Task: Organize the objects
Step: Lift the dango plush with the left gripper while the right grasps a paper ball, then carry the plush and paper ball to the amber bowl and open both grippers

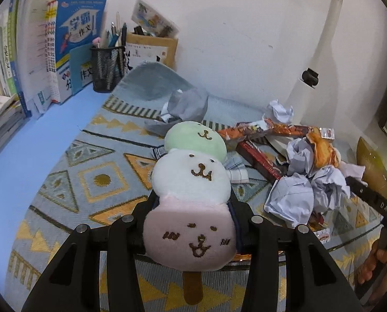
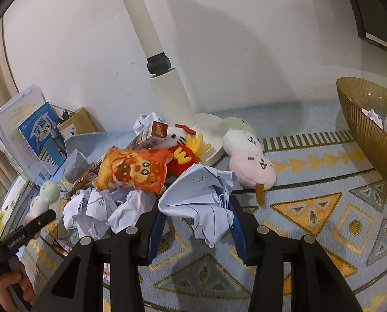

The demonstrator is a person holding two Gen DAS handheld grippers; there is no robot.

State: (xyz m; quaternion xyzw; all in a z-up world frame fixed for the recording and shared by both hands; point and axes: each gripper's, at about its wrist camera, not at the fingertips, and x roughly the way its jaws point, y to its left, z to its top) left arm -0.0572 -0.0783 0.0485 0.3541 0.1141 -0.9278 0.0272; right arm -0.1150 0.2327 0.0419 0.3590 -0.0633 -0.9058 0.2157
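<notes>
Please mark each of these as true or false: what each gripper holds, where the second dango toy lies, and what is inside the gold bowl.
1. The left gripper clamps a three-ball plush dango toy on a stick. True.
2. The right gripper is empty. False: it holds a crumpled sheet of white paper.
3. A second dango plush lies by the white lamp base. True.
4. The ribbed gold bowl is empty. False: crumpled paper lies inside.

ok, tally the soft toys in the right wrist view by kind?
Three-ball stick plush: 2 (one by the lamp base, one in the left hand-held gripper)
Hello Kitty plush: 1
Orange printed plush pouch: 1
Total: 4
</notes>
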